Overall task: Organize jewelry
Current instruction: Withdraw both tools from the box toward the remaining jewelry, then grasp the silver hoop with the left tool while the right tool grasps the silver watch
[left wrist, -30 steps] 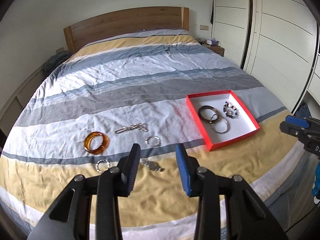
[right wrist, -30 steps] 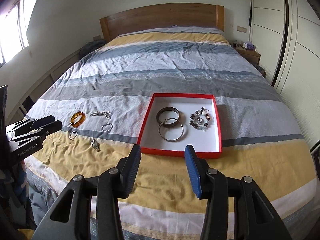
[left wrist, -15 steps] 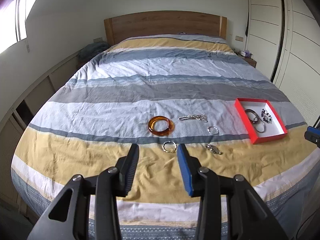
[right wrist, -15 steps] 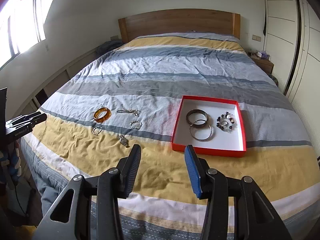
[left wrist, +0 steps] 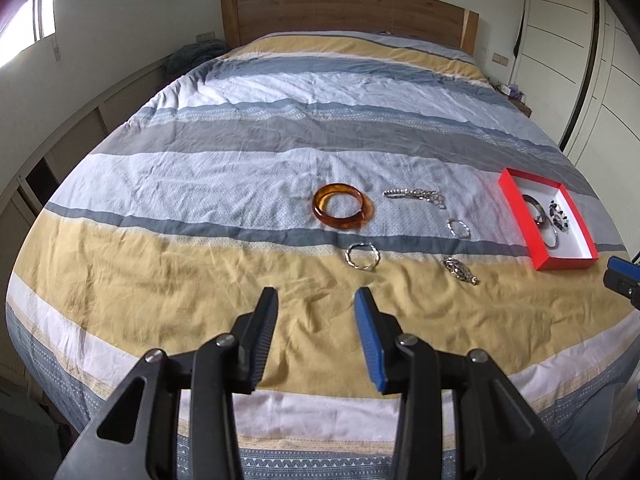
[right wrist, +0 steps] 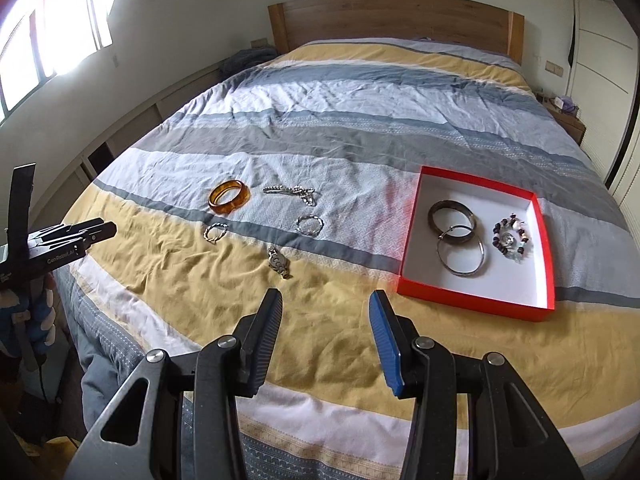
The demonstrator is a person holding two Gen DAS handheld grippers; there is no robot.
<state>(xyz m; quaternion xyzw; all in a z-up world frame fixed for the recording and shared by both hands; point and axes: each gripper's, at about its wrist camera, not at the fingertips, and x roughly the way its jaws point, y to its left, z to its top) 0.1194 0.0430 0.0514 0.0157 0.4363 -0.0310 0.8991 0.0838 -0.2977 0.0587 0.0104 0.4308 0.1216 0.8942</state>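
We hold the left gripper (left wrist: pixel 316 306) and right gripper (right wrist: pixel 325 310) empty with jaws apart above the bed (right wrist: pixel 360 136), 5 loose pieces such as the amber bangle (left wrist: pixel 340 205) lying ahead, the red box (right wrist: pixel 476 300) right-forward as their collection point.

Two black hand-held grippers with ribbed pads

Each gripper, left gripper (left wrist: pixel 316 318) and right gripper (right wrist: pixel 326 320), has one black and one blue ribbed pad, silver pivot screws and triangular cut-outs; white lettering marks the left one's side.
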